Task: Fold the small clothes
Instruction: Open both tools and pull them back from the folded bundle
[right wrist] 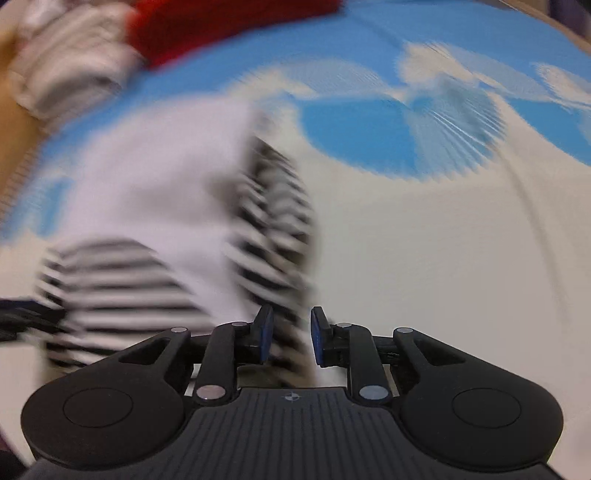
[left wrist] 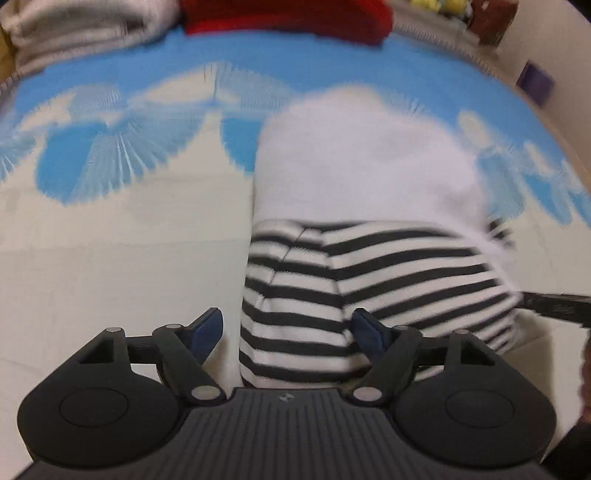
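A small garment with a white body (left wrist: 362,162) and black-and-white striped sleeves (left wrist: 369,273) lies on a blue-and-cream sheet (left wrist: 122,236). My left gripper (left wrist: 286,330) is open, its pads either side of the near striped edge, just above it. In the right wrist view the same garment (right wrist: 155,192) is blurred by motion. My right gripper (right wrist: 291,338) is partly open, with a strip of striped cloth (right wrist: 273,229) running between its fingers; I cannot tell whether the pads touch it. The right gripper's dark finger shows at the right edge of the left view (left wrist: 554,304).
A red cloth (left wrist: 291,14) and a folded beige towel (left wrist: 74,26) lie at the far edge of the sheet. Yellow and brown objects (left wrist: 491,18) stand at the far right. Bare cream sheet (right wrist: 443,258) lies right of the garment.
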{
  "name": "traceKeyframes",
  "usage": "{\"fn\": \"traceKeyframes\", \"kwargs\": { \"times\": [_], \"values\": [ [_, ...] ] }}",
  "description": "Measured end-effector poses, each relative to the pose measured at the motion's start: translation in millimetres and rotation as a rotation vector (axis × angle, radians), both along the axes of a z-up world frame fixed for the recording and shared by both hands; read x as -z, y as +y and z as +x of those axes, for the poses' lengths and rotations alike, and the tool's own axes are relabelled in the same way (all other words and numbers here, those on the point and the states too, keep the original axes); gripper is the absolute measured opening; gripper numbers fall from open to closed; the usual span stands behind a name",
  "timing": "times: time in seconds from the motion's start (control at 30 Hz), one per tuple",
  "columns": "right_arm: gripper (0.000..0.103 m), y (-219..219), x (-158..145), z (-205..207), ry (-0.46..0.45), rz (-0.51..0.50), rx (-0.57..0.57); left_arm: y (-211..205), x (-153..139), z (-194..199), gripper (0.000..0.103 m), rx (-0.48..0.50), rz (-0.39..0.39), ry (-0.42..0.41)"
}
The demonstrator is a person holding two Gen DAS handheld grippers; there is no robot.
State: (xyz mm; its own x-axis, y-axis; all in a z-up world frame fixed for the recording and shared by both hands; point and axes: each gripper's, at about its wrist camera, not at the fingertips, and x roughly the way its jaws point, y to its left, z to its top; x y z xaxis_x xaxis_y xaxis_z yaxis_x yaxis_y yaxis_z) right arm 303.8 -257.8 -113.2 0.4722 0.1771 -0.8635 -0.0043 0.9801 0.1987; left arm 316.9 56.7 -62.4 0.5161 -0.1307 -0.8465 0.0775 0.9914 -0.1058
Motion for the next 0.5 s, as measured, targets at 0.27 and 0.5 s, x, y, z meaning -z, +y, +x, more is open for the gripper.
{"fn": "traceKeyframes", "kwargs": {
  "times": [0.27,0.5],
  "values": [
    [0.029,-12.3,-81.6,-62.1,-0.322,-0.05,0.048,-0.9,-101.8,-97.1,0.086,-0.022,0.039,-0.317],
    [0.068,4.8,-142.8,-174.5,-0.568,-0.022,0.022,-32.4,-108.4,-205.7,0.086,-0.044,0.048,-0.431]
  ]
}}
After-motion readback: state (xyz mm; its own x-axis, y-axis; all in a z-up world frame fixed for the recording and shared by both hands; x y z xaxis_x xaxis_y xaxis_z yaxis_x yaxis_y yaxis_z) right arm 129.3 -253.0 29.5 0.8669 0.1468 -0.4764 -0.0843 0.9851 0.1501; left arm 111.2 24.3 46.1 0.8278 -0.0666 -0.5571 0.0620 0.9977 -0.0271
